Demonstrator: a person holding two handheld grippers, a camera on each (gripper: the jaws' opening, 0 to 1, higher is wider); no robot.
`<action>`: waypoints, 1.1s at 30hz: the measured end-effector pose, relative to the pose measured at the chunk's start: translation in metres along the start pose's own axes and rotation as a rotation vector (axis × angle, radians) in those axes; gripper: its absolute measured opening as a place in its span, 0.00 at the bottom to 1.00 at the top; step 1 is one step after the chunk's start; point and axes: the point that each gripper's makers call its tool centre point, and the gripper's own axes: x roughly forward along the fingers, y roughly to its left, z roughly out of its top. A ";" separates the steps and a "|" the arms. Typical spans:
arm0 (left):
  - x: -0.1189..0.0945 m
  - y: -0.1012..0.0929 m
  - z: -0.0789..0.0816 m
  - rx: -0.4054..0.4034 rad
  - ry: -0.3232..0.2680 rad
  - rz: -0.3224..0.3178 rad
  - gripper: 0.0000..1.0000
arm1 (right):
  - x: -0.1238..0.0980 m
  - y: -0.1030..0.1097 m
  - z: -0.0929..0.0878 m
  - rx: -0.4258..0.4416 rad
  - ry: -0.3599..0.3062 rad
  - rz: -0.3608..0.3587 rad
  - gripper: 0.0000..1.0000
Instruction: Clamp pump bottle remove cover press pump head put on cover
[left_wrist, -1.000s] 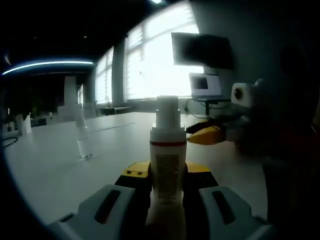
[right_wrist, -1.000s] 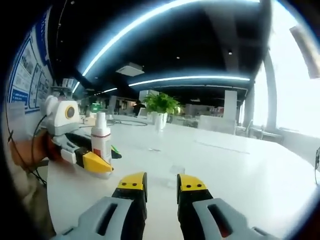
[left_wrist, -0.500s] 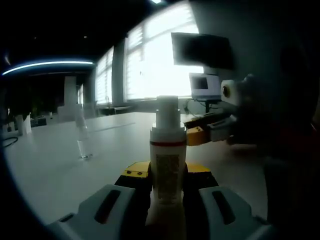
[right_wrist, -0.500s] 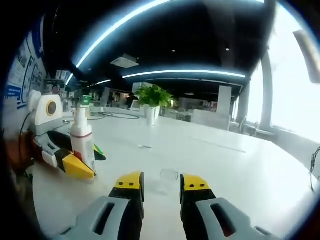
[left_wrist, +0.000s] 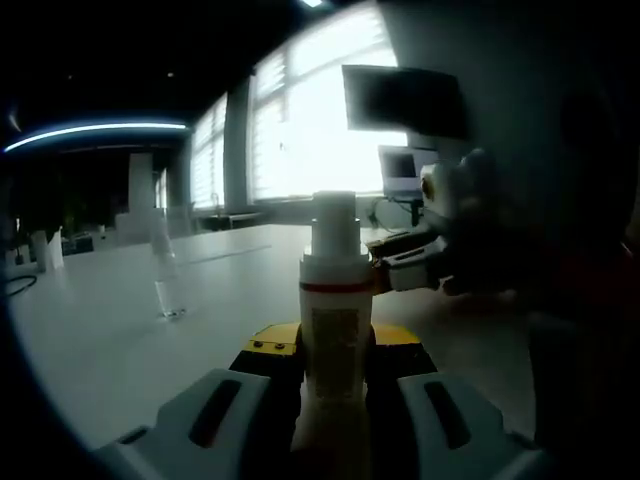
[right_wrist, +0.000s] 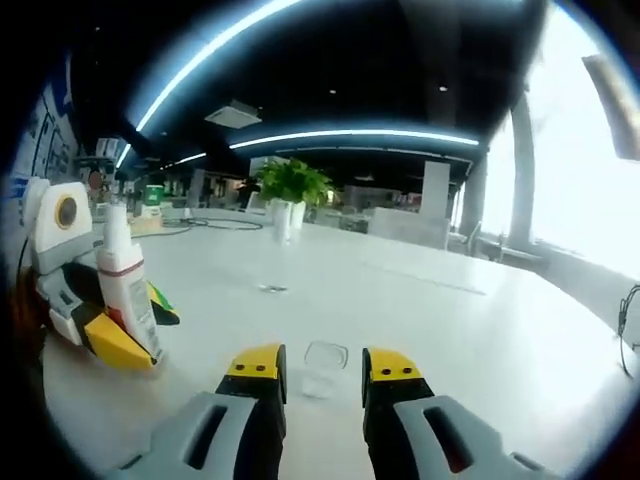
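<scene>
In the left gripper view my left gripper (left_wrist: 337, 345) is shut on the white pump bottle (left_wrist: 337, 300), which stands upright with a red band and its bare pump head (left_wrist: 335, 220) on top. The clear cover (left_wrist: 168, 290) stands on the white table (left_wrist: 100, 340), left of the bottle. My right gripper (left_wrist: 388, 274) reaches in from the right, just behind the bottle. In the right gripper view its jaws (right_wrist: 322, 362) are open, with the clear cover (right_wrist: 322, 368) on the table just ahead of the gap. At the left, the left gripper (right_wrist: 135, 322) holds the bottle (right_wrist: 125, 285).
The long white table (right_wrist: 460, 320) stretches far ahead. A plant in a white vase (right_wrist: 288, 195) stands at its far end, with a small item (right_wrist: 270, 288) nearer. A dark monitor (left_wrist: 405, 100) and a smaller screen (left_wrist: 403, 170) sit by the bright windows.
My right gripper has moved left in the left gripper view, up to the bottle's far side. In the right gripper view the cover has come closer to the open jaws.
</scene>
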 end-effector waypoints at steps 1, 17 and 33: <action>0.000 0.000 0.000 0.000 0.000 0.000 0.14 | 0.004 -0.001 -0.001 0.002 0.002 -0.001 0.26; 0.000 0.000 0.000 0.003 0.000 0.001 0.14 | 0.020 -0.002 -0.012 -0.043 0.044 -0.044 0.23; 0.000 -0.001 0.000 0.014 -0.001 -0.001 0.14 | 0.025 -0.003 -0.020 -0.057 0.069 -0.061 0.18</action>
